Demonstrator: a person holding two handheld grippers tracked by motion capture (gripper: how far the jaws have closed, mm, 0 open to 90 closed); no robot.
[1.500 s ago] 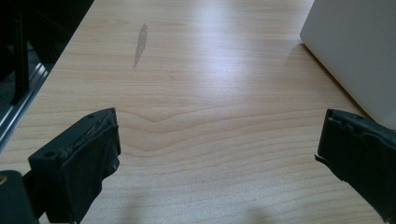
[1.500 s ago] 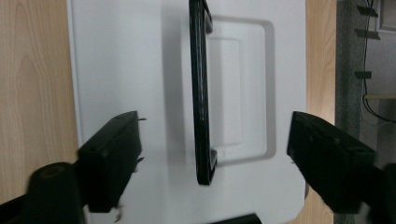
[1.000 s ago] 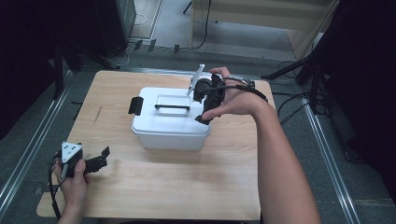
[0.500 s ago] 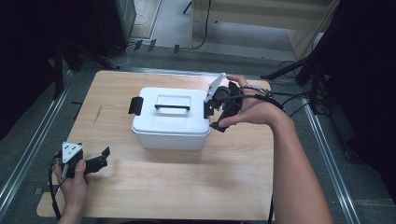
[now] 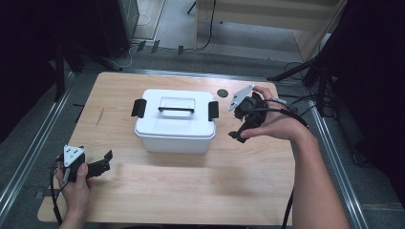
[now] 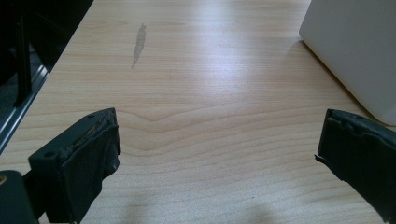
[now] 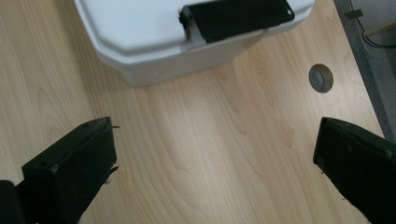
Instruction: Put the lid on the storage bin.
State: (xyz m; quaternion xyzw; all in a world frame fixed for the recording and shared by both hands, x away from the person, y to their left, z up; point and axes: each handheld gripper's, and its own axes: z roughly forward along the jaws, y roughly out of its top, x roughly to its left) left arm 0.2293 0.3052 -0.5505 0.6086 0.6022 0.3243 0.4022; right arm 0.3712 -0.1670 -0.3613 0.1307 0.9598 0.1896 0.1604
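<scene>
White lidded box (image 5: 174, 121), set mid-counter (image 5: 191, 191), is judged rigid, smooth, fairly light, best taken by its black top handle (image 5: 176, 109) or side latches, while right gripper (image 5: 240, 121) and left gripper (image 5: 98, 163) are held wide open, empty.

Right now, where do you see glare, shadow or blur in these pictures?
High view: the white box throws a soft shadow forward on the table; the surroundings are dark. Left gripper view: pale glare lies across the wood, and the near jaws are slightly soft. Right gripper view: a bright sheen below the box's black latch; the jaws are blurred.
</scene>
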